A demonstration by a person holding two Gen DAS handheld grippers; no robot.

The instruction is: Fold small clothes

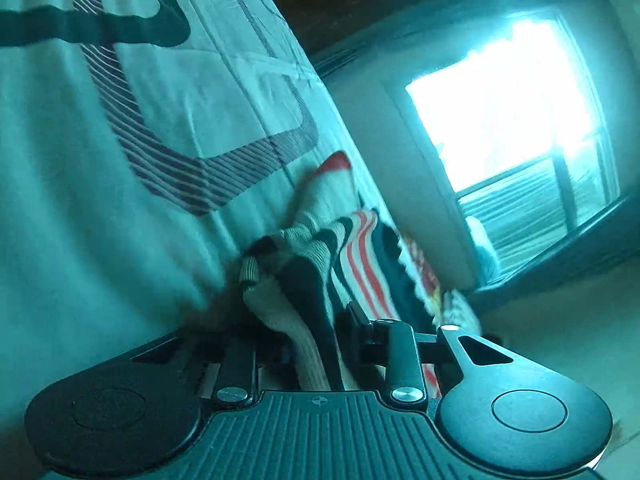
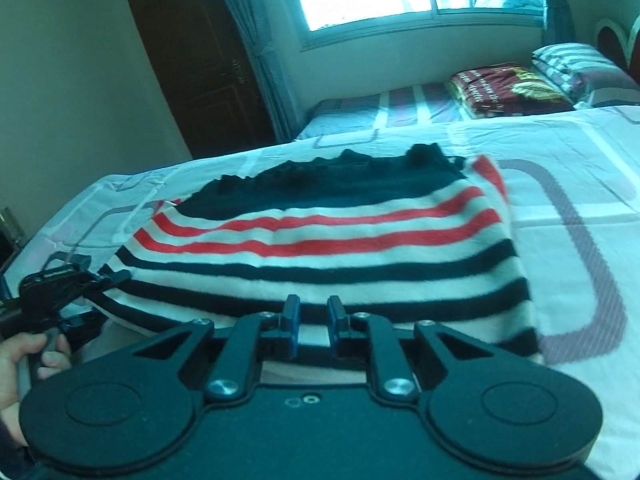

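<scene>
One hand (image 2: 24, 364), right view only

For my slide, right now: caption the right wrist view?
Right gripper at the near hem of a striped sweater lying on the bed.

Ribbed knit striped garment (image 2: 320, 248); smooth cotton bedsheet (image 2: 580, 152); matt black plastic gripper bodies

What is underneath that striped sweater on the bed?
The striped sweater lies on a white bedsheet with looping grey-striped bands. The sheet shows all around it; whatever lies directly beneath the sweater is covered and cannot be seen.
</scene>
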